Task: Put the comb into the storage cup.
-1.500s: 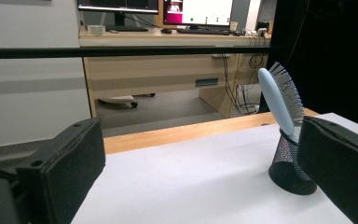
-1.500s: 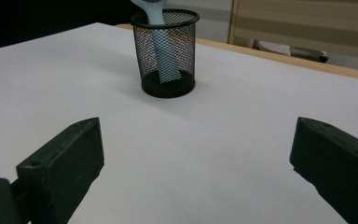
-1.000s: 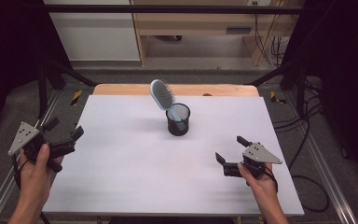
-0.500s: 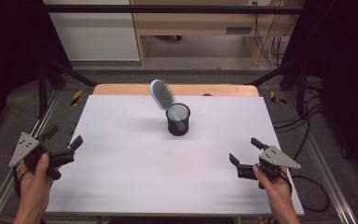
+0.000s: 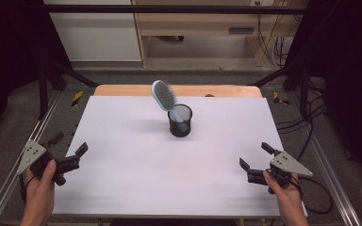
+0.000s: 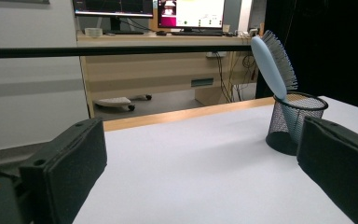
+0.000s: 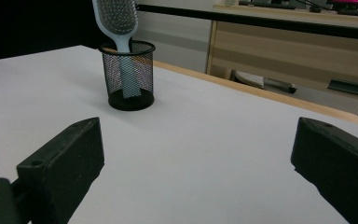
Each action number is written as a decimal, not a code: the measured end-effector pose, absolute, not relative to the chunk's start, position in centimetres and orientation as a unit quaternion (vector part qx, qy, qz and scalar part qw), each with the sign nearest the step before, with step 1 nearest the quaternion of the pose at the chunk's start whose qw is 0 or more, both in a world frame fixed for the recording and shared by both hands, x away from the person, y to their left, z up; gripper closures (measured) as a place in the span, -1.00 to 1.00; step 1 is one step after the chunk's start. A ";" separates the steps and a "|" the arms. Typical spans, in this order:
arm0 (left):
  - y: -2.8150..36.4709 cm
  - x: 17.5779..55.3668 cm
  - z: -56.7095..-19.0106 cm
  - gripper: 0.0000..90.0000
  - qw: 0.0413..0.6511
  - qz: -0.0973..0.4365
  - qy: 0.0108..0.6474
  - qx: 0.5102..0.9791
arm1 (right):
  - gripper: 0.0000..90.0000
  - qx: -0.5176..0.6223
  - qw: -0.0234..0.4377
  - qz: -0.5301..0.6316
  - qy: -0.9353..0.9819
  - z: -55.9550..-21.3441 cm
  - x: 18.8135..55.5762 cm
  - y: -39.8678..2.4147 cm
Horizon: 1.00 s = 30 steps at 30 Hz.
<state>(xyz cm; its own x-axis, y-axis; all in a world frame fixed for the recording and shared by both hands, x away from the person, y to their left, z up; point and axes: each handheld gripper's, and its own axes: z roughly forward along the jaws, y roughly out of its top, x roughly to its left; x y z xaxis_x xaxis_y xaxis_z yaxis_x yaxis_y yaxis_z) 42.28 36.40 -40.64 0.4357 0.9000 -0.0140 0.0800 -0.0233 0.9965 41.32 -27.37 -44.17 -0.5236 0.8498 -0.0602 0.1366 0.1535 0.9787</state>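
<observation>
Both grippers' jaws wide apart, we judge the pale-blue hairbrush (image 5: 165, 99), handle-down in the mesh pen cup (image 5: 180, 121) mid-table, light, rigid, slick plastic: grip the neck above the rim.

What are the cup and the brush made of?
The cup looks like black metal wire mesh: you can see the handle through its fine grid. The brush looks like smooth pale-blue plastic with a matte back; its thin bristles could be plastic or wire.
</observation>
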 end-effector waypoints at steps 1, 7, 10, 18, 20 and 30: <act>36.4 42.3 -40.8 -0.97 0.578 0.354 0.395 0.621 | -0.94 0.359 0.330 0.542 0.684 -44.2 41.3 -27.5; 36.1 42.3 -41.7 -0.97 0.581 0.345 0.396 0.622 | -0.94 0.364 0.327 0.543 0.683 -44.8 41.1 -27.9; 35.9 42.3 -42.0 -0.97 0.580 0.344 0.393 0.626 | -0.94 0.366 0.325 0.543 0.682 -45.1 41.0 -28.0; 35.2 42.3 -42.8 -0.96 0.581 0.336 0.384 0.635 | -0.94 0.366 0.322 0.546 0.681 -45.5 41.1 -28.0; 35.0 42.4 -43.0 -0.96 0.582 0.336 0.380 0.636 | -0.94 0.362 0.323 0.547 0.682 -45.6 41.1 -27.9; 34.1 42.3 -44.0 -0.96 0.593 0.324 0.368 0.639 | -0.94 0.352 0.315 0.556 0.684 -46.0 41.1 -27.4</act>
<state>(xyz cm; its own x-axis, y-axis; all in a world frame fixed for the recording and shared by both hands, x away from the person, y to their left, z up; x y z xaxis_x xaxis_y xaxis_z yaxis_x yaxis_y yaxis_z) 42.26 34.06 -43.95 0.5184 0.8548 -0.0224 0.0861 -0.0261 0.9959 41.07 -27.44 -46.03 -0.5538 0.8317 -0.0392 0.1308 0.1334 0.9824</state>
